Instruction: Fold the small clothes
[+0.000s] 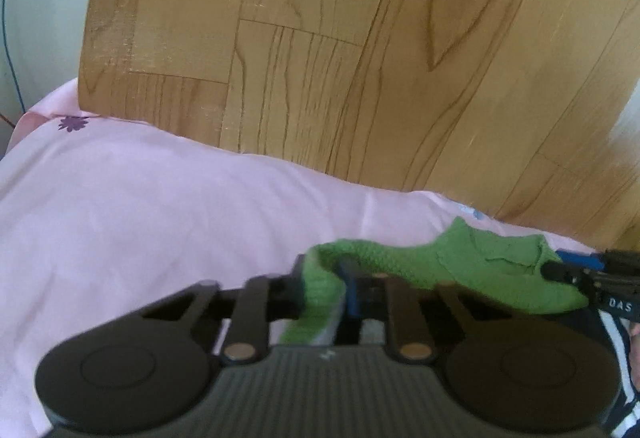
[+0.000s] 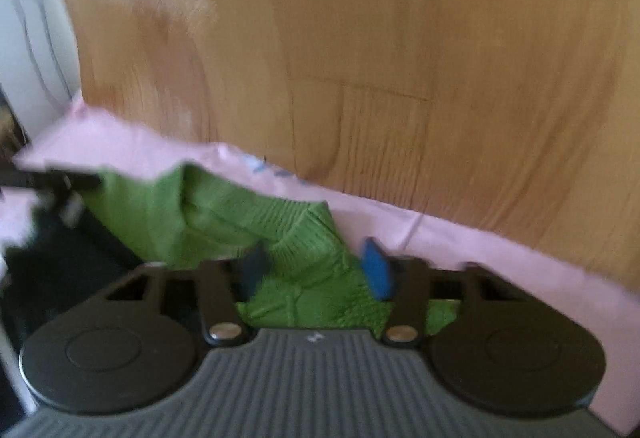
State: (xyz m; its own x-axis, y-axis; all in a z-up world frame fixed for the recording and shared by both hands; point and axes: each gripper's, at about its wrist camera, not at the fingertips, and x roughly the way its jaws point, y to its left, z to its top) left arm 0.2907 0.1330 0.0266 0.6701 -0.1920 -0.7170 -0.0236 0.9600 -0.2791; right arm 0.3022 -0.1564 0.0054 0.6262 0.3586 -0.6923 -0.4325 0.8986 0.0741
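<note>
Sock (image 1: 472, 270) hangs between our claws: left claw (image 1: 340, 278) pinches one end, right claw (image 2: 316, 270) gapes around the other. It may sag and bunch.

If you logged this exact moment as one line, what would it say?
task: fold small clothes | left tongs: shut on green knit garment | right tongs: open over it | surface: pink sheet

Green garment (image 2: 224, 214) blurred; its shape unclear.
</note>
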